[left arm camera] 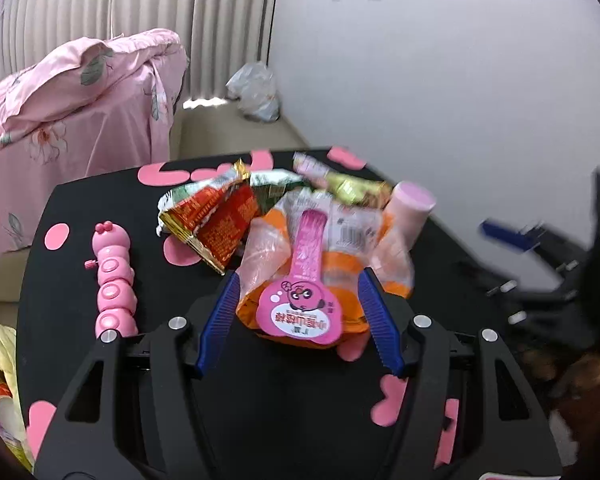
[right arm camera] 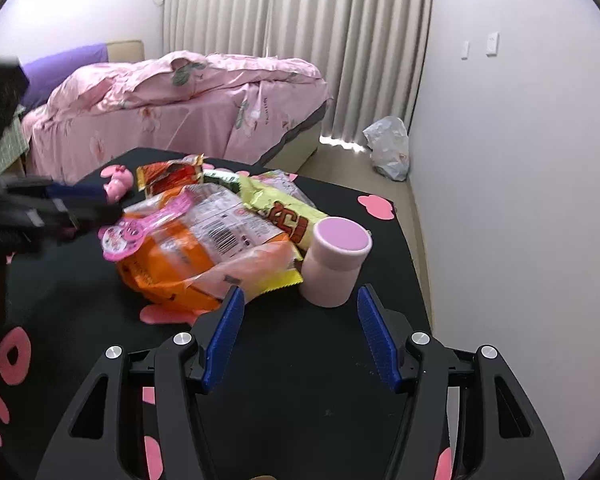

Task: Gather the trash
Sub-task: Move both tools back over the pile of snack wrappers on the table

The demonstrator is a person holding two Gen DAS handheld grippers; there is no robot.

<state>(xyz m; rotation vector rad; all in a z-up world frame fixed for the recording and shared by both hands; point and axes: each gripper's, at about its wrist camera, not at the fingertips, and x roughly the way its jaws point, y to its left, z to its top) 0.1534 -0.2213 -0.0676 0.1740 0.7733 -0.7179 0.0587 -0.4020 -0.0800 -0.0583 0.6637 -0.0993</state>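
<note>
- Left wrist view: the left gripper (left arm camera: 300,280) is standing with jaws apart around the near end of the orange snack bag (left arm camera: 304,312), pads not visibly pressing it. A pink label (left arm camera: 304,308) is lying on top. A red wrapper (left arm camera: 216,216) is lying just beyond, a pink caterpillar toy (left arm camera: 114,280) to the left, all on the black table (left arm camera: 64,280).
- Right wrist view: the right gripper (right arm camera: 300,300) is hanging with jaws wide and nothing between them, just short of the pink cup (right arm camera: 334,268), which is touching the wrapper pile.
</note>
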